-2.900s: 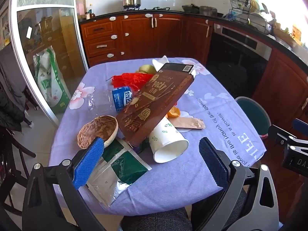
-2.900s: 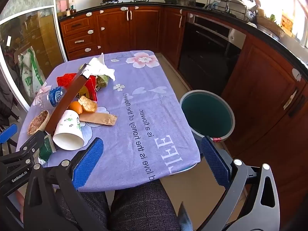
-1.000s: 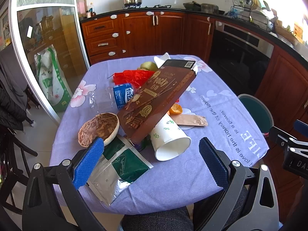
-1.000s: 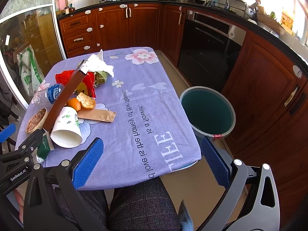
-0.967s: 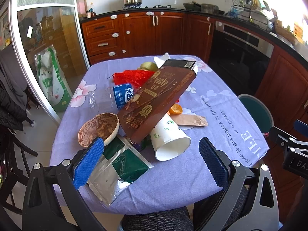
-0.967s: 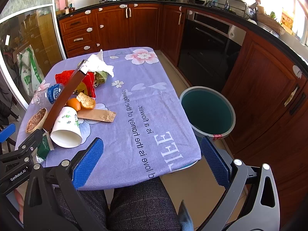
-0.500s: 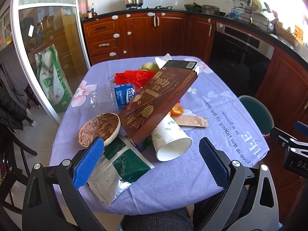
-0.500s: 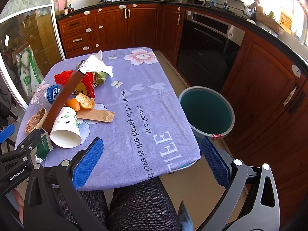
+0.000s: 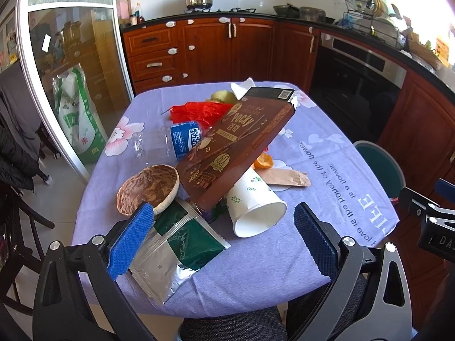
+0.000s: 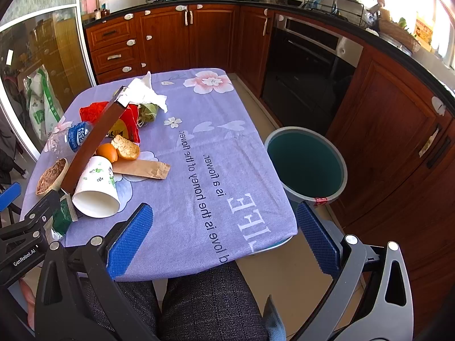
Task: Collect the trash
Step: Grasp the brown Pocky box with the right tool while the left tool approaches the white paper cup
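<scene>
Trash lies on the purple tablecloth (image 9: 327, 170): a brown Pocky box (image 9: 236, 145) propped over a tipped white paper cup (image 9: 256, 207), a green foil pouch (image 9: 176, 250), a coconut shell half (image 9: 148, 187), a clear plastic bottle (image 9: 170, 142), a red wrapper (image 9: 199, 112), orange peel (image 10: 108, 152), bread (image 10: 125, 147), a brown paper bag (image 10: 142, 167) and a white tissue (image 10: 145, 92). A green bin (image 10: 305, 164) stands on the floor right of the table. My left gripper (image 9: 224, 238) is open above the near table edge. My right gripper (image 10: 224, 238) is open near the table's front right corner.
Wooden kitchen cabinets (image 10: 176, 34) and a black oven (image 10: 307, 65) line the back and right. A glass sliding door (image 9: 71, 71) is on the left. A dark chair (image 9: 17, 213) stands at the far left. A person's lap (image 10: 204, 304) is below the table edge.
Both grippers have shifted only slightly; the view of the table has barely changed. Nothing on the table has moved.
</scene>
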`<control>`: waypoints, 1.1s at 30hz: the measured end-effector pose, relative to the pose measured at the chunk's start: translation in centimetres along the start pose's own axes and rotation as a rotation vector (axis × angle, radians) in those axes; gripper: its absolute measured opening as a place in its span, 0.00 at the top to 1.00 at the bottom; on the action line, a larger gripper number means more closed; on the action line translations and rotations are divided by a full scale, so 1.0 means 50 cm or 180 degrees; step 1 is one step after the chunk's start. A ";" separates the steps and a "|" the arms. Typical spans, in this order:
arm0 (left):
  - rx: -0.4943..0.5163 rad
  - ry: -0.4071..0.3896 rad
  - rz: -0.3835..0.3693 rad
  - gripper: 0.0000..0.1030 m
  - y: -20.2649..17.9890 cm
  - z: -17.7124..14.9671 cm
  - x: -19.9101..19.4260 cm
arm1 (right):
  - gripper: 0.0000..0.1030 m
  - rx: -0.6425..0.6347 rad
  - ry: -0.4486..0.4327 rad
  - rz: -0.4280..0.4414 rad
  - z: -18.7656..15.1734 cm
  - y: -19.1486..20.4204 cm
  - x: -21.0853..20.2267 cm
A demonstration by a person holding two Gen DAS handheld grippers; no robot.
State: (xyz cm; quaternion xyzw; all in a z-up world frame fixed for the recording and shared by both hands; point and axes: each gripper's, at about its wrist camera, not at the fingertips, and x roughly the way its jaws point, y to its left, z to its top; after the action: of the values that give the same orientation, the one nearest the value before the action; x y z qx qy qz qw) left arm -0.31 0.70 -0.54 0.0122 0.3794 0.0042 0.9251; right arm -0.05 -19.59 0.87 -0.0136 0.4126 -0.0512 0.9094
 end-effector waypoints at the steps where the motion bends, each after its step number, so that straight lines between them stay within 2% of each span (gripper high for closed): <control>1: -0.0006 0.0002 0.0003 0.04 0.003 0.000 0.003 | 0.06 -0.0008 -0.0006 -0.0007 0.001 0.002 0.000; 12: -0.0096 0.0015 0.0081 0.04 0.051 0.001 0.034 | 0.06 -0.0115 0.0037 0.0112 0.032 0.042 0.021; 16: -0.0118 0.0022 0.0105 0.04 0.097 0.005 0.053 | 0.06 -0.0163 0.0044 0.0338 0.061 0.082 0.039; 23: -0.0087 0.0110 0.0093 0.04 0.165 0.007 0.097 | 0.06 -0.0329 0.0141 0.0770 0.114 0.196 0.095; 25: -0.0052 0.0141 0.0083 0.04 0.175 0.002 0.108 | 0.09 -0.0317 0.0189 0.0889 0.127 0.220 0.115; 33: -0.0098 0.0329 0.0007 0.04 0.235 -0.006 0.160 | 0.38 -0.0162 0.0542 0.1306 0.147 0.298 0.210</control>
State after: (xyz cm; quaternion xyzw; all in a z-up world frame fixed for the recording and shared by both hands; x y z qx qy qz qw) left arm 5.18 12.60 -6.09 -0.0019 0.4265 0.0116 0.9044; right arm 13.59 -6.01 -3.16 0.0520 0.4832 0.1444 0.8620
